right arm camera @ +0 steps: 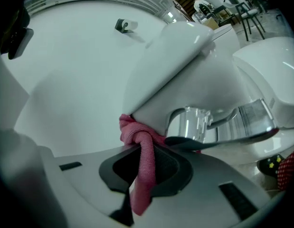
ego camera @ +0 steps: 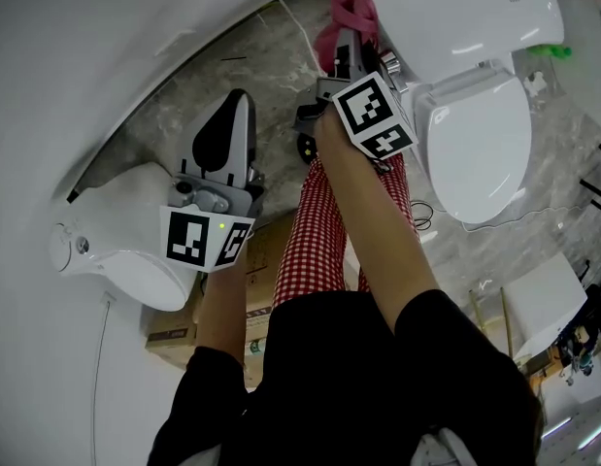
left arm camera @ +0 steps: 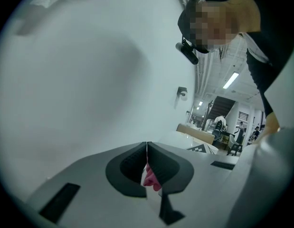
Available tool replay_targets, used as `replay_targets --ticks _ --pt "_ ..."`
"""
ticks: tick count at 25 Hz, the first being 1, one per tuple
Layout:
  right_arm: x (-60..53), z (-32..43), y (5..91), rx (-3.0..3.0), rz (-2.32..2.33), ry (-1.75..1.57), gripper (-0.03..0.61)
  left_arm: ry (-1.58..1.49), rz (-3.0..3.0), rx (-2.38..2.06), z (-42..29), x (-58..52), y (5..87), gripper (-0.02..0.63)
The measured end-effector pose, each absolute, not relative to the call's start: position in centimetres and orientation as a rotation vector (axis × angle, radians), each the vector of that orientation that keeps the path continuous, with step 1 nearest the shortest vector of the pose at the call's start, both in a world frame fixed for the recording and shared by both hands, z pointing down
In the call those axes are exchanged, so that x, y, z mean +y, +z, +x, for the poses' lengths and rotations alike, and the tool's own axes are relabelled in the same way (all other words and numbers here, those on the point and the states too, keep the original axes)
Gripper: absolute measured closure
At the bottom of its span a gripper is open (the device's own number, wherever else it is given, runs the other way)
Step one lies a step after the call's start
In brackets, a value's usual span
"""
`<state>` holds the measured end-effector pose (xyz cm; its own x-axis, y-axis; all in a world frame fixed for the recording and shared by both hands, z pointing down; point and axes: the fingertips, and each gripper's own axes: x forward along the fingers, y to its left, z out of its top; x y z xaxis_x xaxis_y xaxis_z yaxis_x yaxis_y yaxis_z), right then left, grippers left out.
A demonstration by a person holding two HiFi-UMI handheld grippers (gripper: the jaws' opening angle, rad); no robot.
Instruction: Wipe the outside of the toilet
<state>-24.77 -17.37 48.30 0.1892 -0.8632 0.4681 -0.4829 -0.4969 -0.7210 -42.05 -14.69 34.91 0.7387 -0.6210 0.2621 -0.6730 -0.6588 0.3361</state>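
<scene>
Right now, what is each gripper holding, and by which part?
The right gripper pinches the pink cloth mid-length, a tail hanging below. The left gripper is shut, nothing clearly held.

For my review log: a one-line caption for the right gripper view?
Right hand-held gripper clamps a pink cloth against the white toilet tank, beside its chrome flush lever.

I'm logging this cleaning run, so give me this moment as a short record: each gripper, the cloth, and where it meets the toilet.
right gripper: jaws shut on the pink cloth
pink cloth: bunched against the toilet tank, beside the chrome flush lever
left gripper: jaws together, pointing at a white wall; a small pink bit shows low between them, unclear what it is
toilet lid: down
</scene>
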Motion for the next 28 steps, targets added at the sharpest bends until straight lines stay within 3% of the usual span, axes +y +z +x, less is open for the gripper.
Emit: replay_targets --ticks 28 --pt "-10.9 -24.3 46.0 1.262 -1.987 -1.208 0.523 0.168 2.536 -0.982 -40.2 -10.7 34.0 0.603"
